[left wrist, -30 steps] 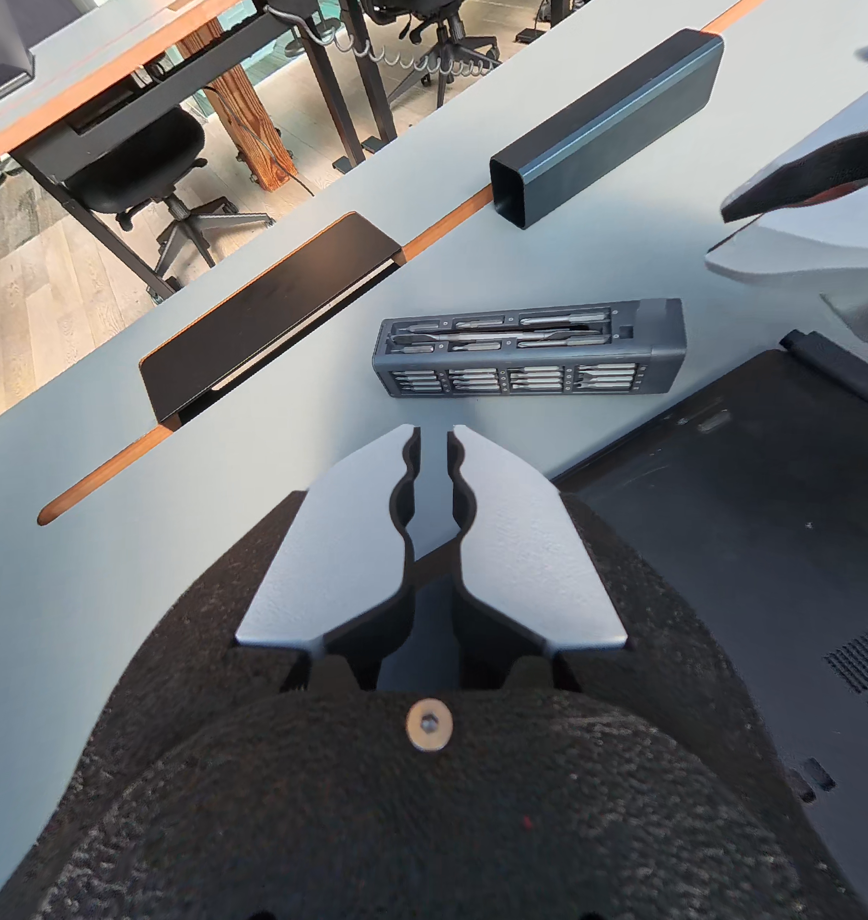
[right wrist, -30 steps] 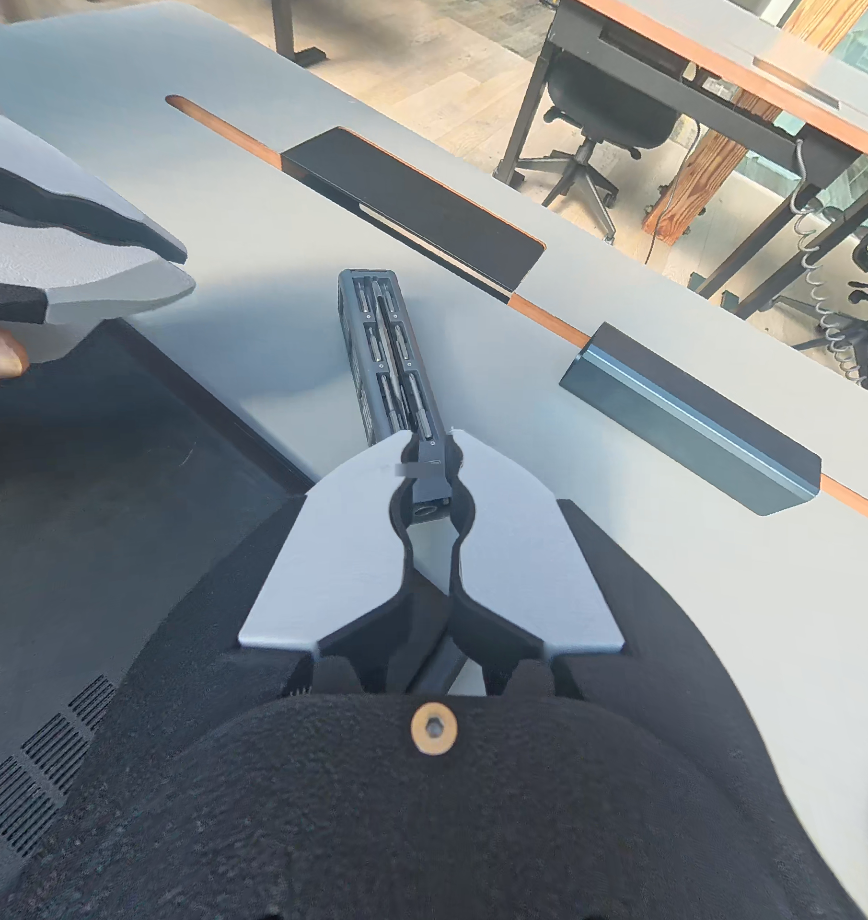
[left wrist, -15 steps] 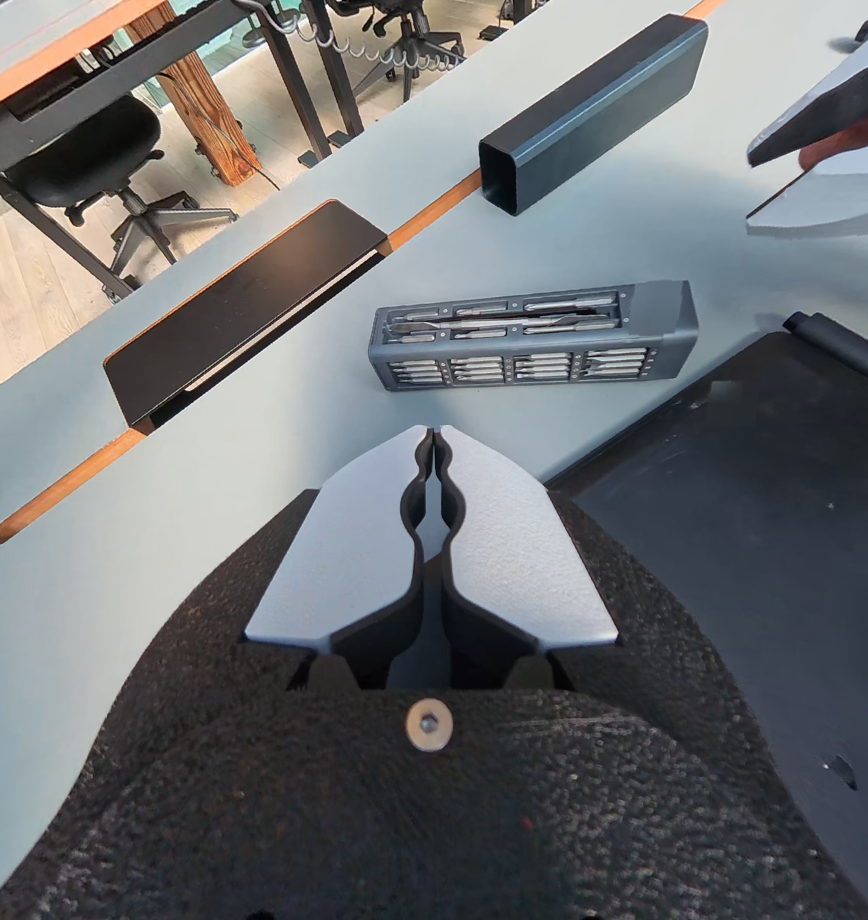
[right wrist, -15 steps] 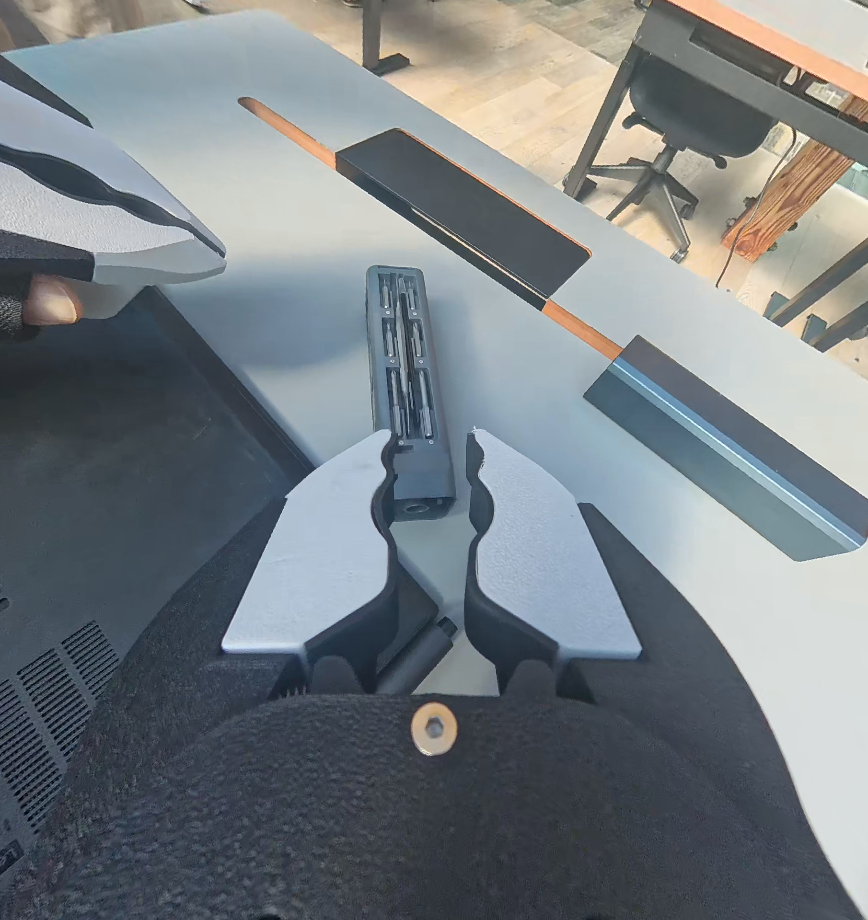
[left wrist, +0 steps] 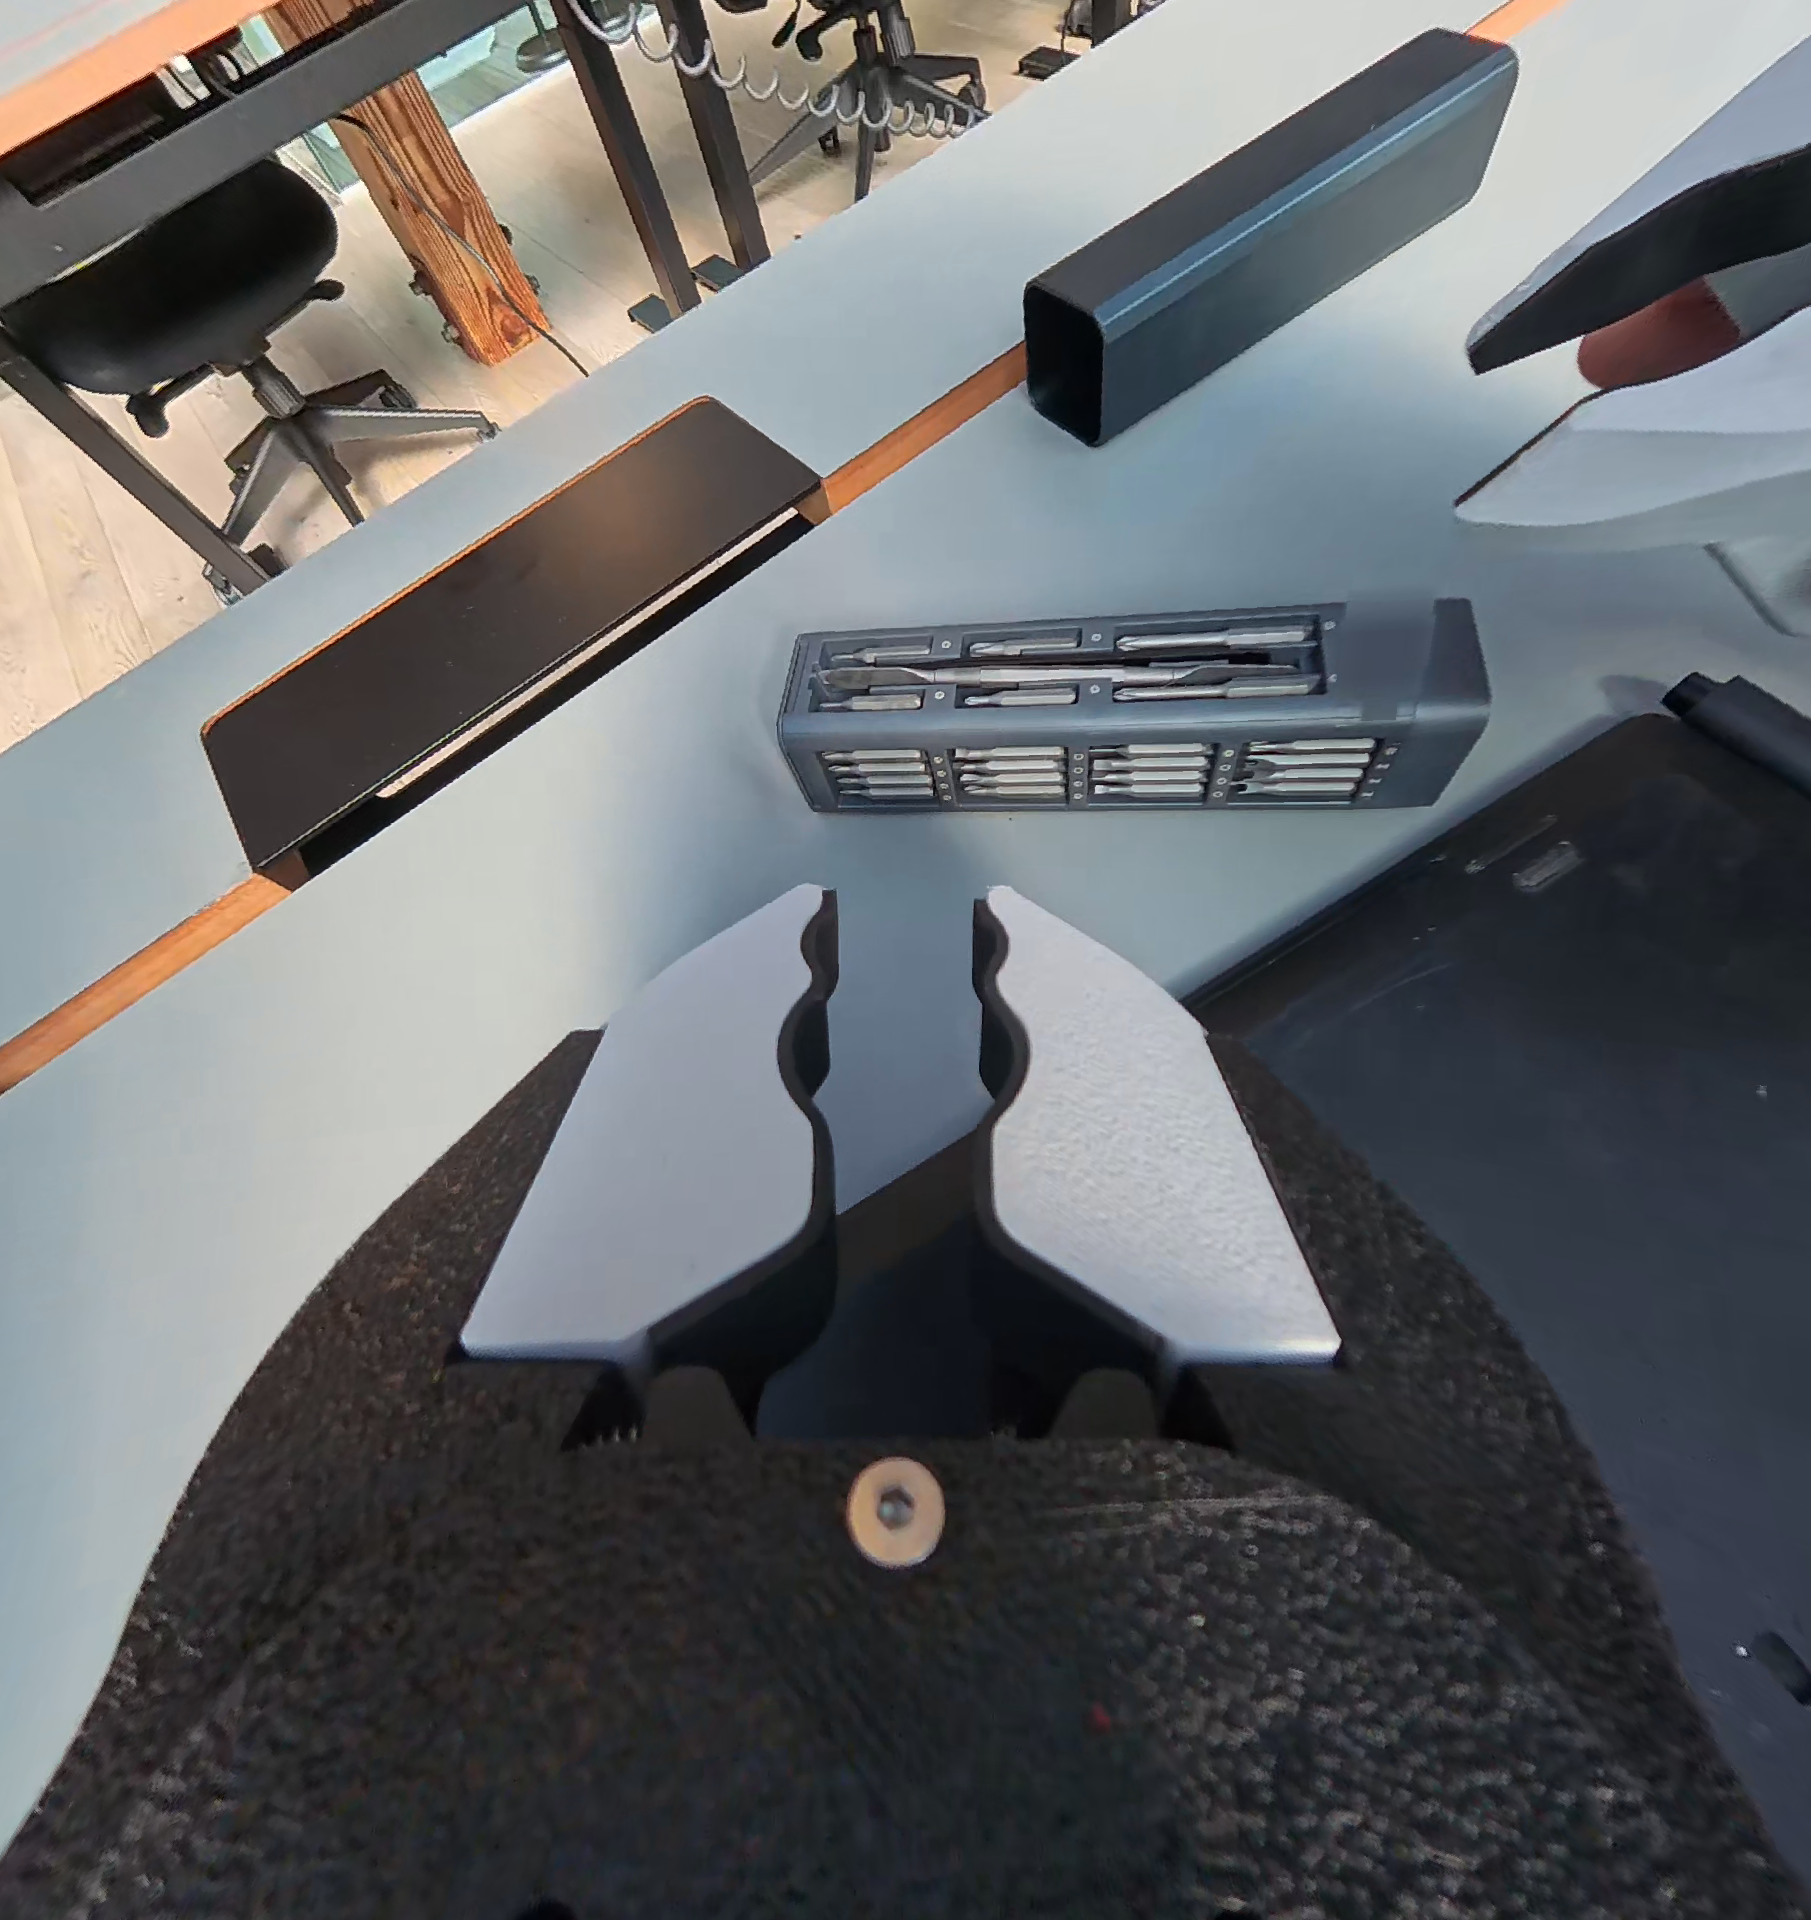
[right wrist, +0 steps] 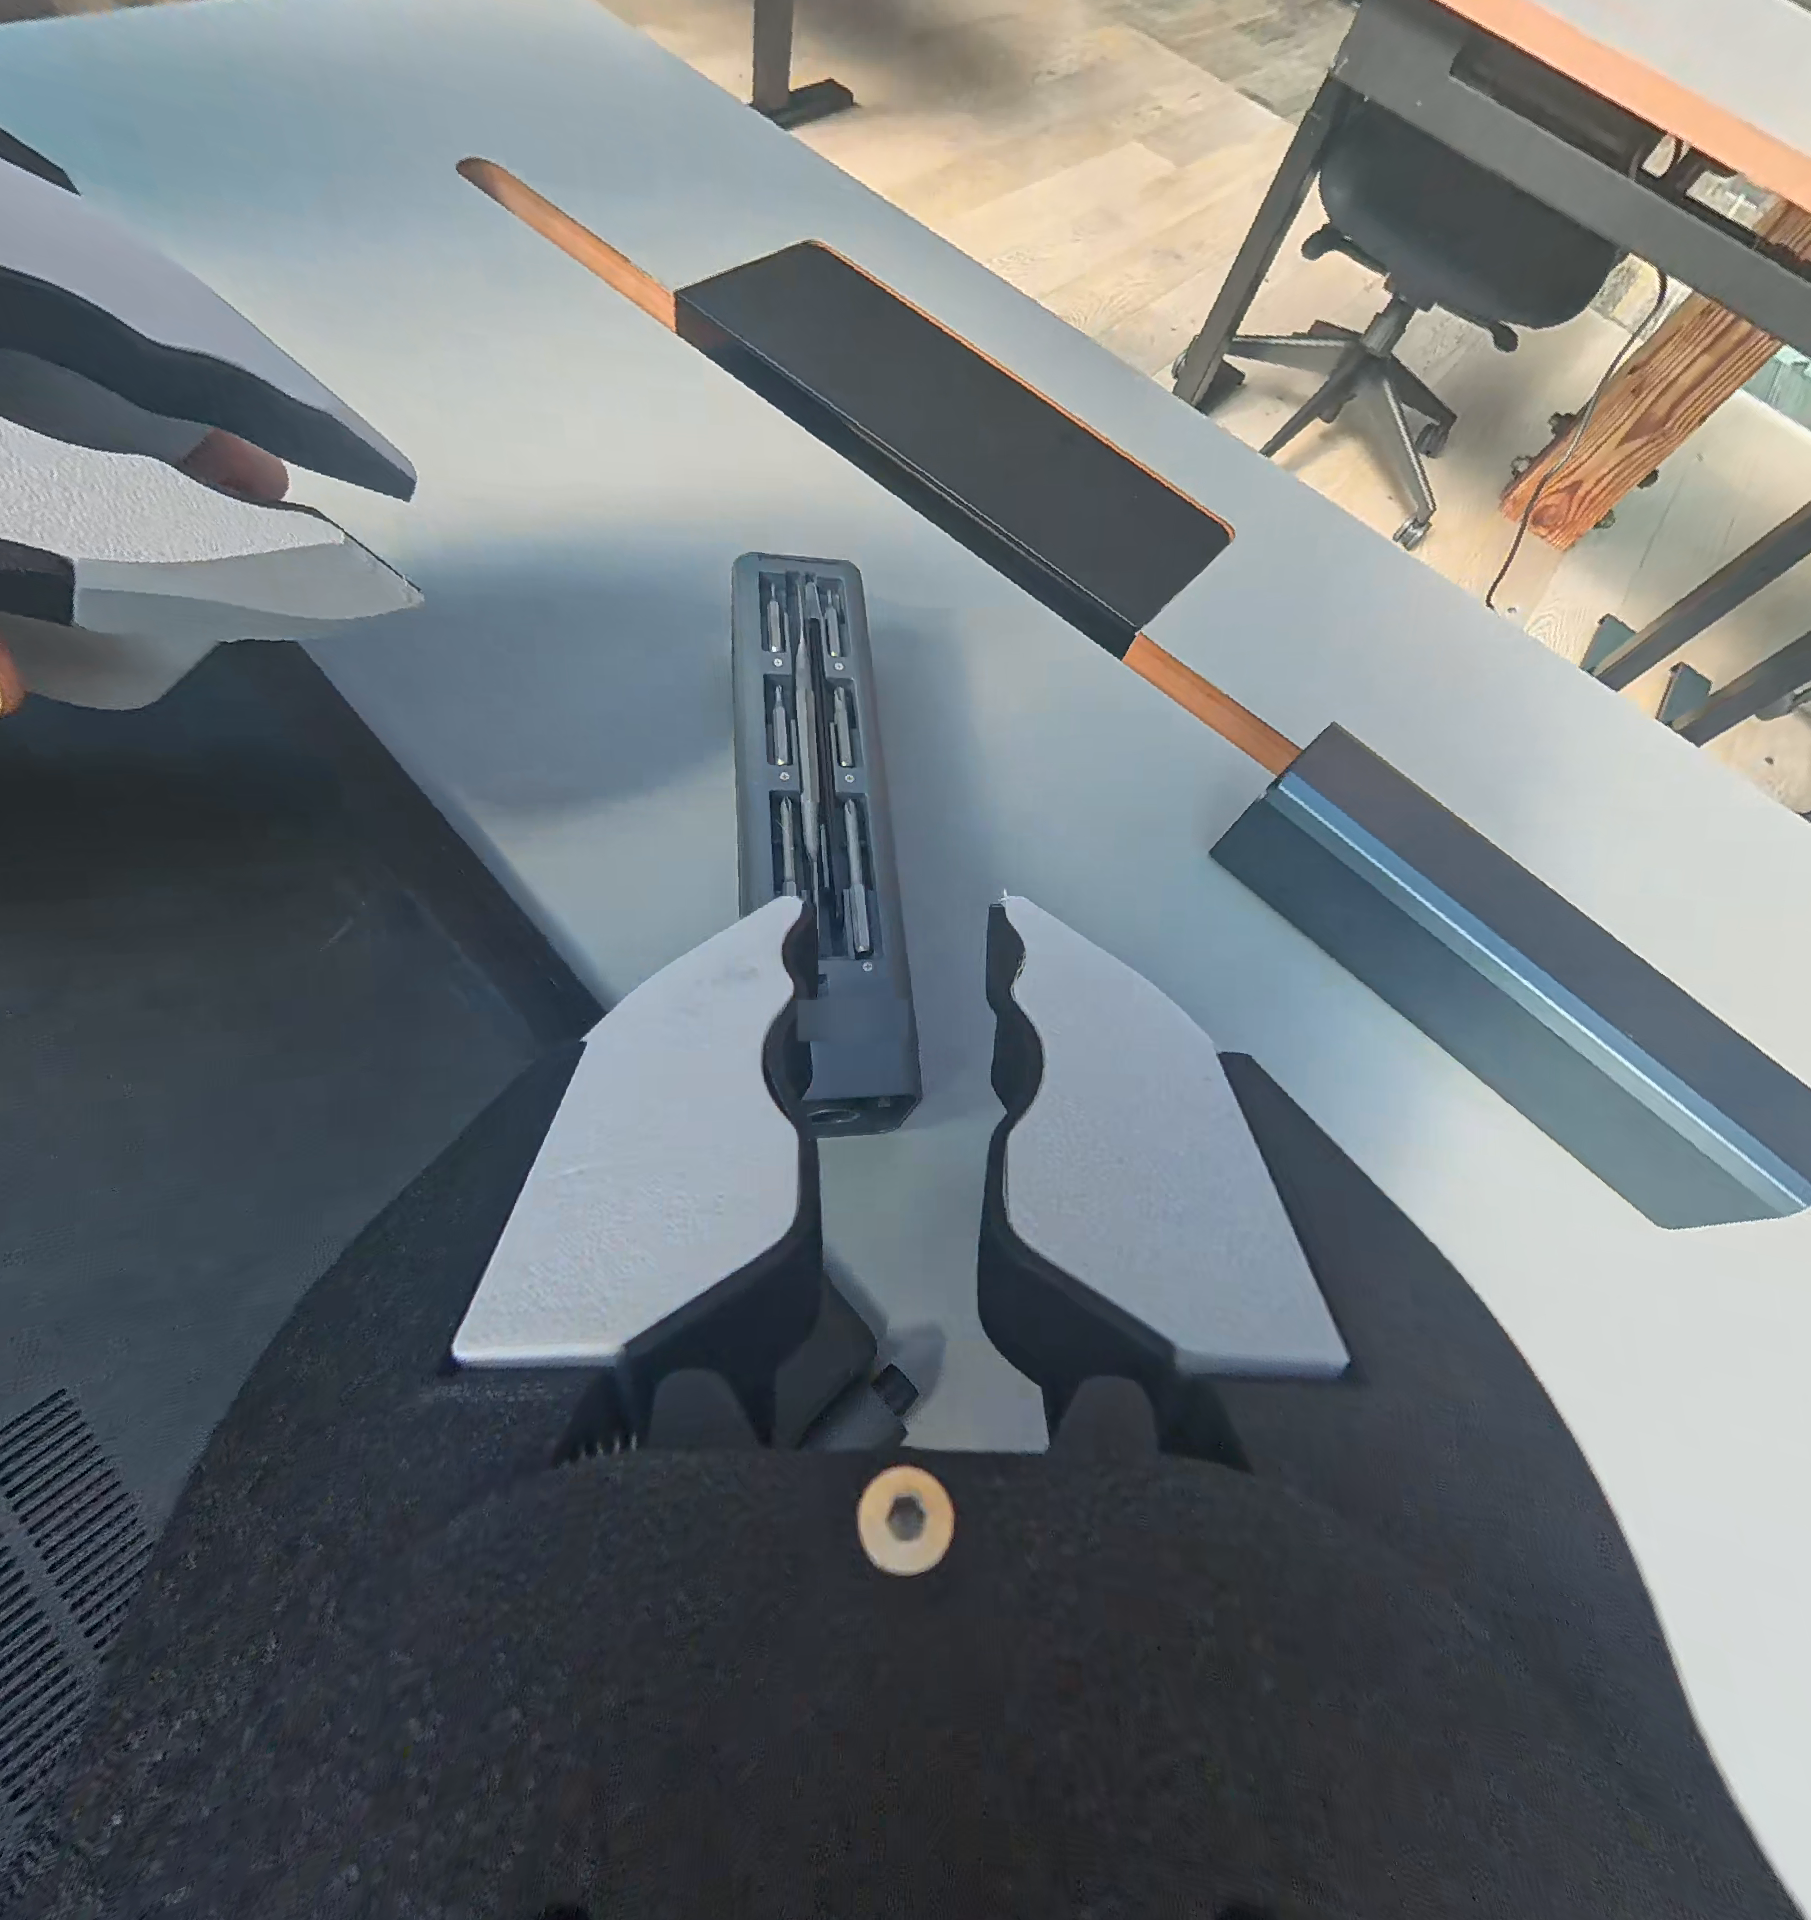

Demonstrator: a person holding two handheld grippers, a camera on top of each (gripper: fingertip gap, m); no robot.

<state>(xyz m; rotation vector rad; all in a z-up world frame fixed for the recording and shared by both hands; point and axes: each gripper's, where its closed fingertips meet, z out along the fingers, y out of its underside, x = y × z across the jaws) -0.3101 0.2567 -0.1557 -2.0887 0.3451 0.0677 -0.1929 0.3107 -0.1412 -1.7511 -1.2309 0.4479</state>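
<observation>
I count one screwdriver bit tray [left wrist: 1129, 717], one empty metal sleeve [left wrist: 1265, 229], one black laptop [left wrist: 1566, 1091], and my two grippers [left wrist: 901, 904] [right wrist: 896, 914].

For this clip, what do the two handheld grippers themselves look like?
Both match. The left gripper and right gripper each have two flat pale grey fingers with wavy black inner edges, a rough black textured body, and one round metal screw. No cables or sleeves show.

Pale grey-blue desk [left wrist: 257, 1039] with a wood-edged slot [left wrist: 101, 1003] and a black cable-tray flap [left wrist: 506, 623] set into it. Lying flat on top: an open grey screwdriver bit tray [left wrist: 1129, 717], its empty dark sleeve [left wrist: 1265, 229] well apart by the slot, and a black slab, possibly an upturned laptop [left wrist: 1555, 1091], just beside the tray.
</observation>
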